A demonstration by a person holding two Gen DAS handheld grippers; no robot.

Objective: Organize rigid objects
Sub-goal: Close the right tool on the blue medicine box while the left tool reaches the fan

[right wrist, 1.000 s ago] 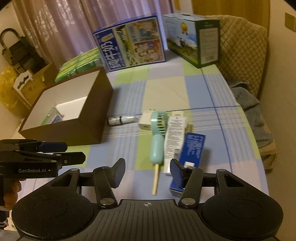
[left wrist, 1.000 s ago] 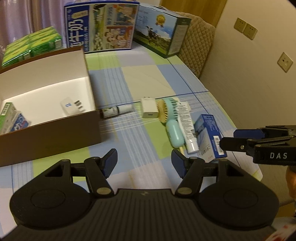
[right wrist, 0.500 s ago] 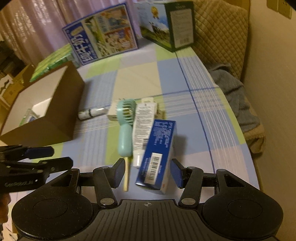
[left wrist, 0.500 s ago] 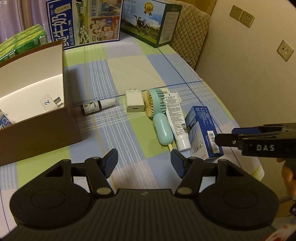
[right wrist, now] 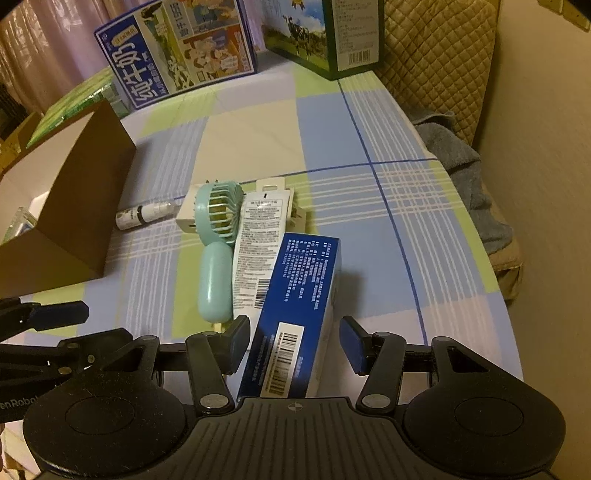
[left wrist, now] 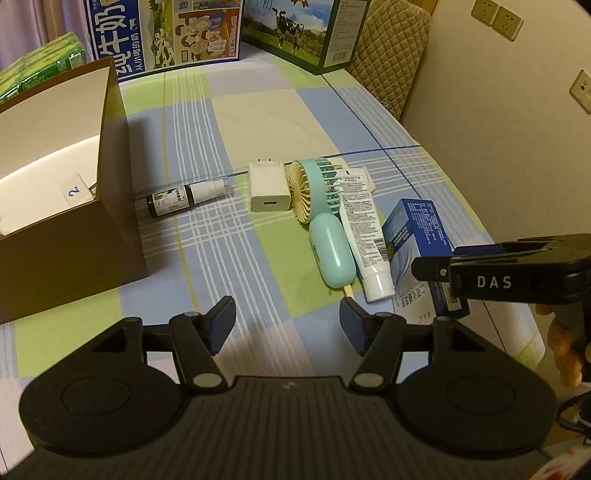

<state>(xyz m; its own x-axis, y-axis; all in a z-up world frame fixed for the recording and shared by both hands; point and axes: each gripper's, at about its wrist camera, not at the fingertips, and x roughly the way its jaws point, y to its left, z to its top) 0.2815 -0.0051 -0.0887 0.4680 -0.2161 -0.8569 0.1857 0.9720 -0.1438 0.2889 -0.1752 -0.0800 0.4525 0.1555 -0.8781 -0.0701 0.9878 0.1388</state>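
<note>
Checked cloth in blue, green and cream [left wrist: 258,110] is covering the whole table I am working over, with a beige wall running along its right edge. At the far end two big printed milk cartons are standing, a blue one [right wrist: 184,48] and a dark green one with a cow on it [left wrist: 306,33]. On the left a brown cardboard box [left wrist: 122,206] is sitting open-topped, its pale inside showing a small card marked 2. I am holding my right gripper [right wrist: 293,341] low over the near end of the blue carton [right wrist: 295,306], a long rectangular pack with white print on its top face and a barcode on a white patch at the end; its jaws are standing wide apart on either side of the carton, the left pad looking close to its side and the right pad clear of it, nothing clamped. My left gripper [left wrist: 286,323] is hovering over bare cloth, jaws spread wide and empty. Just beside the carton a white tube [right wrist: 258,251] is lying, then a mint handheld fan [left wrist: 325,229], a white charger block [left wrist: 267,186] and, smallest, a dark little bottle with a white cap [left wrist: 184,195] near the box's corner.
</note>
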